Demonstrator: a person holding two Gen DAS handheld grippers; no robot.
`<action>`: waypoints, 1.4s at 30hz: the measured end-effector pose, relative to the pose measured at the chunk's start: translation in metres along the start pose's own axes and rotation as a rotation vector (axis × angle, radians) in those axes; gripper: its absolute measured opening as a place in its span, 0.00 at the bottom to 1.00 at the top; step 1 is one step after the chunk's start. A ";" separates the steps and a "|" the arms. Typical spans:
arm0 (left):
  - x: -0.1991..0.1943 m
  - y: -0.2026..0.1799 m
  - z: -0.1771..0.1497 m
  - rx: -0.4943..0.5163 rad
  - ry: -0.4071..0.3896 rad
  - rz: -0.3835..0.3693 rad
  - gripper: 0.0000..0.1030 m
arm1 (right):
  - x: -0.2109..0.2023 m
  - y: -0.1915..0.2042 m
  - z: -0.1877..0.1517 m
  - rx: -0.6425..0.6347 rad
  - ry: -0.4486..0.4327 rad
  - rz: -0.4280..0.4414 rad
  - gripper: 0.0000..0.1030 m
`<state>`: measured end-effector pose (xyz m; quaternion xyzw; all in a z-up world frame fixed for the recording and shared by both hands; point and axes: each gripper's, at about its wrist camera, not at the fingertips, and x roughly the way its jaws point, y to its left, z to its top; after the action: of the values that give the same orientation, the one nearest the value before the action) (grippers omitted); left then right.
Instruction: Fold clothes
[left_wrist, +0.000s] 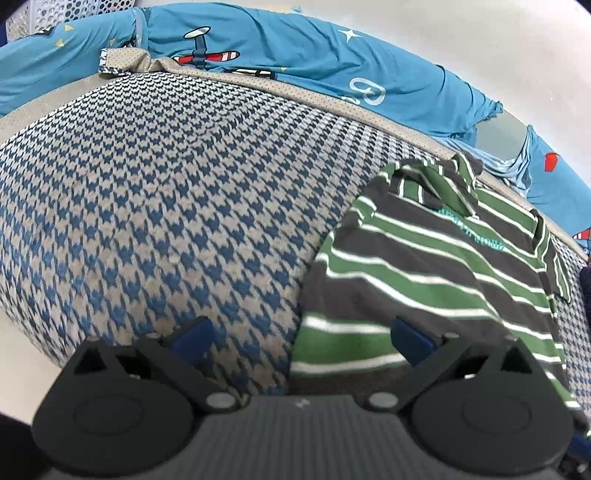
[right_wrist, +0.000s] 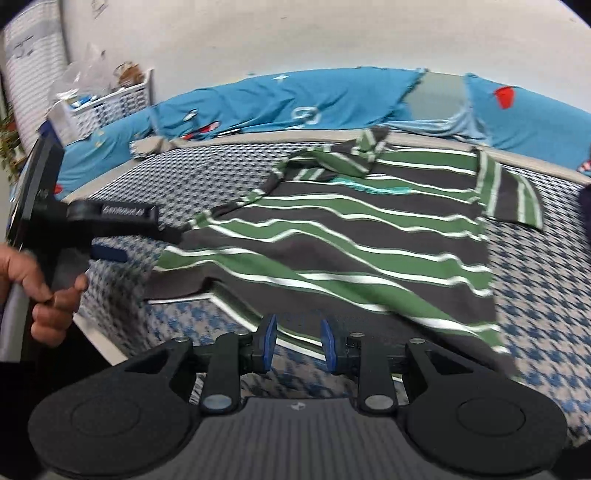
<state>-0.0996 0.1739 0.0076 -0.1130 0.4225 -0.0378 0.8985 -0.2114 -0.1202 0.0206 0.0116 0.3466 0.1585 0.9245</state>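
Observation:
A green, grey and white striped shirt (right_wrist: 354, 236) lies spread on the houndstooth bed cover (right_wrist: 546, 295), collar toward the wall. Its near hem looks slightly raised just in front of my right gripper (right_wrist: 298, 343), whose blue pads stand a small way apart with dark hem fabric at the gap. In the left wrist view the shirt (left_wrist: 424, 280) fills the right side. My left gripper (left_wrist: 301, 336) is open wide over the shirt's left edge, one pad above the bed cover (left_wrist: 155, 192) and one above the stripes. From the right wrist, the left gripper (right_wrist: 147, 245) shows by that same edge, held by a hand (right_wrist: 48, 295).
Blue bedding with an aeroplane print (right_wrist: 332, 103) is bunched along the white wall behind the shirt. A white perforated basket (right_wrist: 110, 103) stands at the back left. The bed's left edge (right_wrist: 99, 339) drops off near the hand.

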 end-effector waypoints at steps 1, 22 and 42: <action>-0.001 0.001 0.004 0.003 -0.003 0.000 1.00 | 0.003 0.005 0.001 -0.011 0.004 0.011 0.25; -0.001 0.024 0.040 0.016 -0.019 0.043 1.00 | 0.084 0.112 0.018 -0.269 0.024 0.183 0.35; -0.001 0.039 0.043 -0.038 -0.016 0.038 1.00 | 0.130 0.148 0.000 -0.497 0.006 0.099 0.36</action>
<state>-0.0679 0.2194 0.0255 -0.1224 0.4179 -0.0115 0.9002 -0.1613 0.0599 -0.0425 -0.1997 0.2987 0.2840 0.8889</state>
